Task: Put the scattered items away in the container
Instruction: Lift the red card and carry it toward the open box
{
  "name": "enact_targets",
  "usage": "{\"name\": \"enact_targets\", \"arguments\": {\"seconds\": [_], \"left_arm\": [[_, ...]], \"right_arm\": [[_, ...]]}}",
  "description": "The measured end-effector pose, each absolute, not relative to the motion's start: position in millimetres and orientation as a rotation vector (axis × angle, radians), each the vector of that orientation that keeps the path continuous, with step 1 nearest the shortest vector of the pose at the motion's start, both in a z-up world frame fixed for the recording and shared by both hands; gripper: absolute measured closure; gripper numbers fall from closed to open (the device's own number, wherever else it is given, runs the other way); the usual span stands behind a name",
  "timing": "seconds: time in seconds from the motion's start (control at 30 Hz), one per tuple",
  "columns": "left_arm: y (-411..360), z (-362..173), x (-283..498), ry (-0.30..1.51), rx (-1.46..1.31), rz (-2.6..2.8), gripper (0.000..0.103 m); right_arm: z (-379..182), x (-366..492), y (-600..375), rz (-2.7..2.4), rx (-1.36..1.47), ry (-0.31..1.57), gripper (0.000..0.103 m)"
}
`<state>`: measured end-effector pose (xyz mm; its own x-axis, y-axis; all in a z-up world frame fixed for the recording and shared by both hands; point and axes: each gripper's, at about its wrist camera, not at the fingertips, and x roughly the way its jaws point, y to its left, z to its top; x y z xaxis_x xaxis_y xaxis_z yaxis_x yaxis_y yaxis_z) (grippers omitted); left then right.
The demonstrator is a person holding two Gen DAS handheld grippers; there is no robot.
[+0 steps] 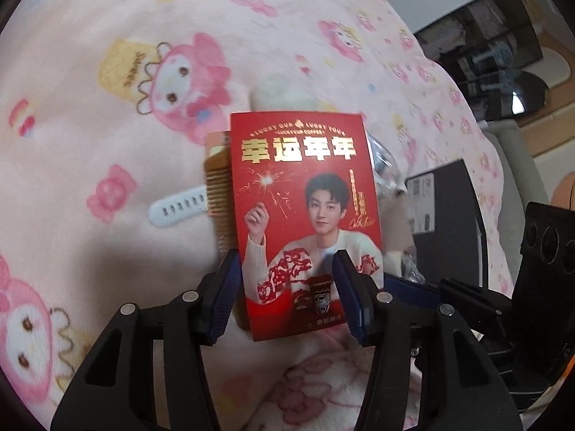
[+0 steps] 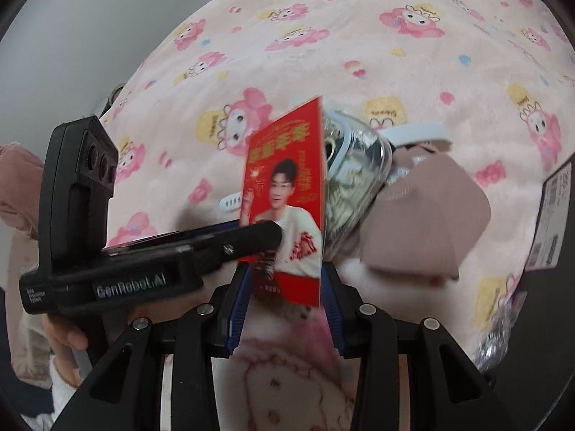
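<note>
The red card (image 1: 305, 215) stands upright above the pink blanket (image 1: 107, 125), its long axis vertical, its gold title at the top and its printed face toward the left wrist camera. The left gripper (image 1: 287, 298) pinches its lower part between blue pads. The right gripper (image 2: 285, 309) closes on the card's lower edge (seen nearly edge-on there). Behind it a white strap (image 1: 178, 210) and a comb-like thing are half hidden; the clear wrapping at the right is hard to make out.

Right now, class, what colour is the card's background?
Red, with gold lettering; the card shows best in the left wrist view.
</note>
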<state>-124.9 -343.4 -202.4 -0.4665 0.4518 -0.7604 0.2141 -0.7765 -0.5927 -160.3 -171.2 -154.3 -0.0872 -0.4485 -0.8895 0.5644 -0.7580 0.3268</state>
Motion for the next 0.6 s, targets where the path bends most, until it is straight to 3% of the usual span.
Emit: {"name": "enact_targets", "arguments": {"seconds": [0.17,0.53,0.6], "left_arm": [[-351,-195,-123,-0.954,-1.533,2.423,0.051],[-367,-217,-140,-1.083,-1.54,2.429,0.05],[-356,-213,-139,-1.022,-1.535,2.42,0.05]], "right_arm": [[-149,-152,-156,-1.875,1.544,0.102,0.068],[-159,-178,-170,-1.927,1.536,0.099,0.068],[-159,-177,-172,-1.923,1.529,0.101,0.068]]}}
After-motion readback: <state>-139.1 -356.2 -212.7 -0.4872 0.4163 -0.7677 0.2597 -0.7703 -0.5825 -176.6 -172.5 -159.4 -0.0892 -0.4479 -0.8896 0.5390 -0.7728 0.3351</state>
